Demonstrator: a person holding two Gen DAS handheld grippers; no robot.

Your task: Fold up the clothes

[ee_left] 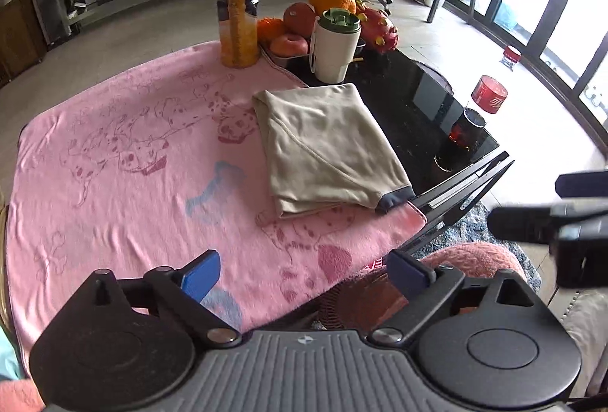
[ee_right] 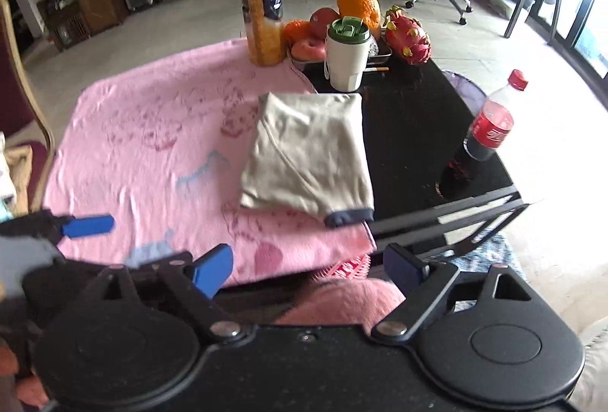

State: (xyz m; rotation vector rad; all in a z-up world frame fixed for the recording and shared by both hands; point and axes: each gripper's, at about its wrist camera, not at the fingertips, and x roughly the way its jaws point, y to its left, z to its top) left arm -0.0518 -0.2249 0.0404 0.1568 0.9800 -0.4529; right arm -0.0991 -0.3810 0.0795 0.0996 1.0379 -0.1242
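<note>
A beige garment [ee_left: 330, 150] with a dark cuff lies folded into a flat rectangle, partly on the pink blanket [ee_left: 114, 165] and partly on the black tabletop [ee_left: 410, 108]. My left gripper [ee_left: 304, 275] hovers above the blanket's near edge, open, with nothing between its blue fingers. In the right wrist view the folded garment [ee_right: 307, 150] lies ahead of my right gripper [ee_right: 307, 267], which is also open and empty, above the table's near edge. One of the left gripper's blue fingers [ee_right: 87, 226] shows at the left of that view.
At the table's far side stand an orange juice bottle [ee_left: 237, 5], a white tumbler with a green lid [ee_left: 334, 47] and a tray of fruit [ee_right: 380, 55]. A cola bottle [ee_right: 490, 123] stands on the right. A wooden chair [ee_right: 34, 100] is on the left.
</note>
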